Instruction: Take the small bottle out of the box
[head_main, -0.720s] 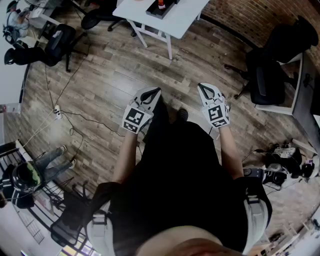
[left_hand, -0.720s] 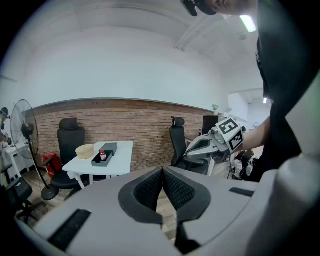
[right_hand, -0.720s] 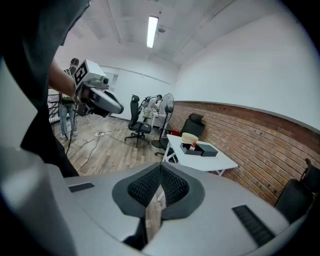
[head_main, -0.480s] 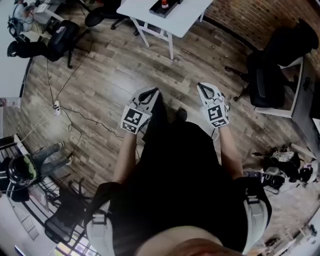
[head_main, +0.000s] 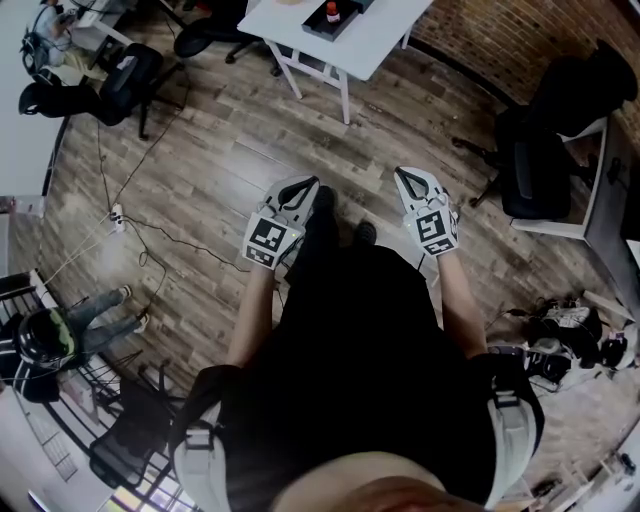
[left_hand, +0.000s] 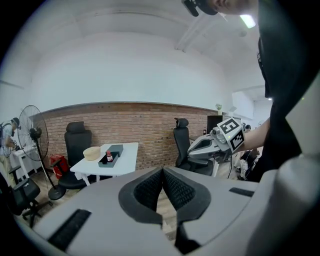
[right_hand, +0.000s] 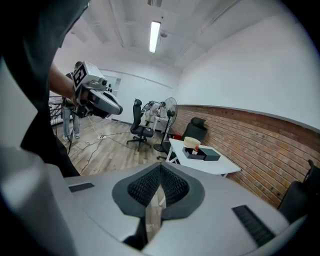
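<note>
Facing table (head_main: 385, 32) | small bottle (head_main: 331, 13) in box (head_main: 349, 17) | left gripper (head_main: 311, 184), right gripper (head_main: 403, 174) jaws closed, empty

table (head_main: 382, 32): cut by top edge | small bottle (head_main: 331, 13): label too small

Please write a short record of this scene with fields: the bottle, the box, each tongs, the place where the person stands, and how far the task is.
bottle: small bottle, red cap, upright inside the box
box: dark open box on the white table
left: left tongs shut, nothing between them
right: right tongs shut, nothing between them
place: person stands on the wooden floor, both tongs well short of the table
task: bottle not yet taken out
</note>
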